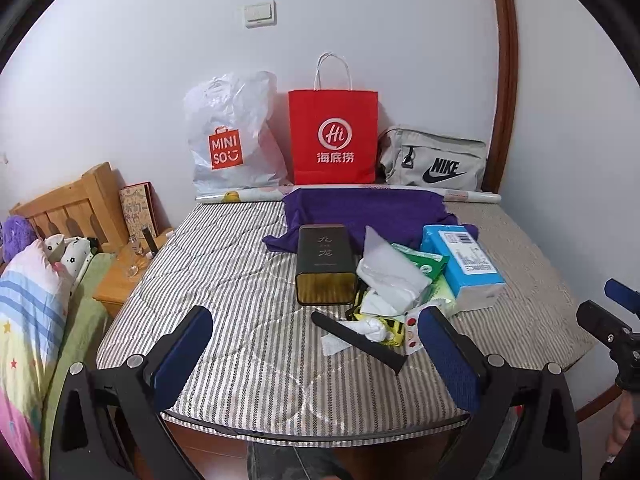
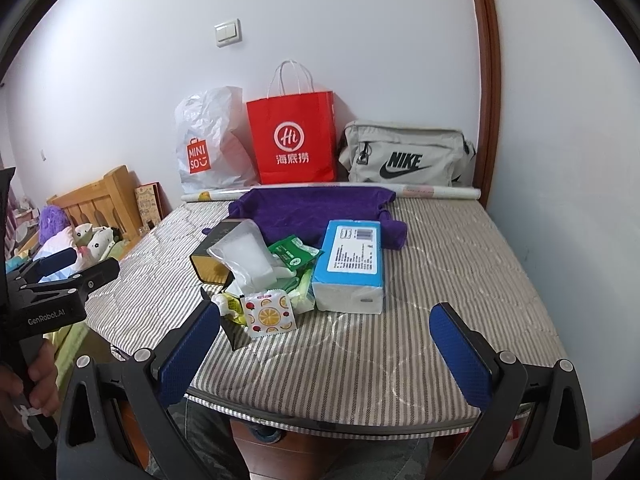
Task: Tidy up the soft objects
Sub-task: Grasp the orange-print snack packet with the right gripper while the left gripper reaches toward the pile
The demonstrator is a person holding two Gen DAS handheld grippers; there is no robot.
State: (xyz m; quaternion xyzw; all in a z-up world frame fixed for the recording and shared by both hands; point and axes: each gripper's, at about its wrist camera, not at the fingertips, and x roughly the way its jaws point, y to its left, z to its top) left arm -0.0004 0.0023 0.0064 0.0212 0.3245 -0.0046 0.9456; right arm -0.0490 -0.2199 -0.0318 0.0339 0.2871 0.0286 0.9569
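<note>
Both tongs (image 1: 316, 344) (image 2: 324, 344) agape, rumpled purple cloth (image 1: 368, 212)

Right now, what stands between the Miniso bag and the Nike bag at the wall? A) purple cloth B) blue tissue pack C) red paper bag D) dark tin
C: the red paper bag stands upright against the wall, Miniso bag on one side, Nike bag on the other.

Along the far edge of the bed (image 1: 224, 280), against the wall, stand a white Miniso plastic bag (image 1: 232, 136), a red paper bag (image 1: 334, 136) and a grey Nike bag (image 1: 434, 160) at the far right corner. A light switch (image 1: 260, 14) sits on the wall above; a wooden headboard (image 1: 76, 204) lies beyond the left edge
</note>
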